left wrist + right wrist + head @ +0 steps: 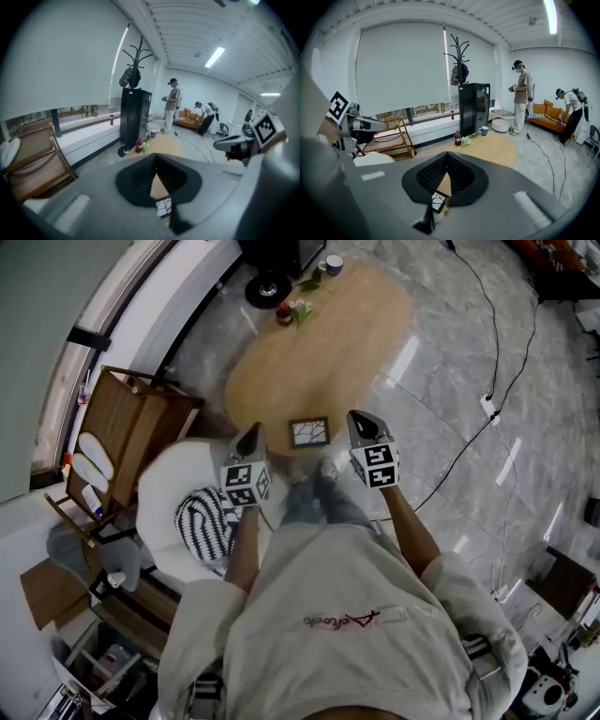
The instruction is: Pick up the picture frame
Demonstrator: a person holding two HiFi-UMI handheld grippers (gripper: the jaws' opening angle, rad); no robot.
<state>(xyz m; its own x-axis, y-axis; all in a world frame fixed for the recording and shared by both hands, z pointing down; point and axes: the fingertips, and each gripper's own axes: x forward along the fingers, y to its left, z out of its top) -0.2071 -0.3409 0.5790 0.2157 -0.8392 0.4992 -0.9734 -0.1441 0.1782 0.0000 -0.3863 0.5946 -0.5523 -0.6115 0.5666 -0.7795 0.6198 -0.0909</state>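
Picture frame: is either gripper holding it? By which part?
Nothing is held. The left gripper and right gripper are both shut and empty, clear of the picture frame, which lies on the wooden table.

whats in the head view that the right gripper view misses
Only the head view: the person's own shirt and the striped cushion on the white chair. Only the right gripper view: the coat rack, the orange sofa and two people at the back. Both: the picture frame on the wooden table, the bottle, the mug and the left gripper.
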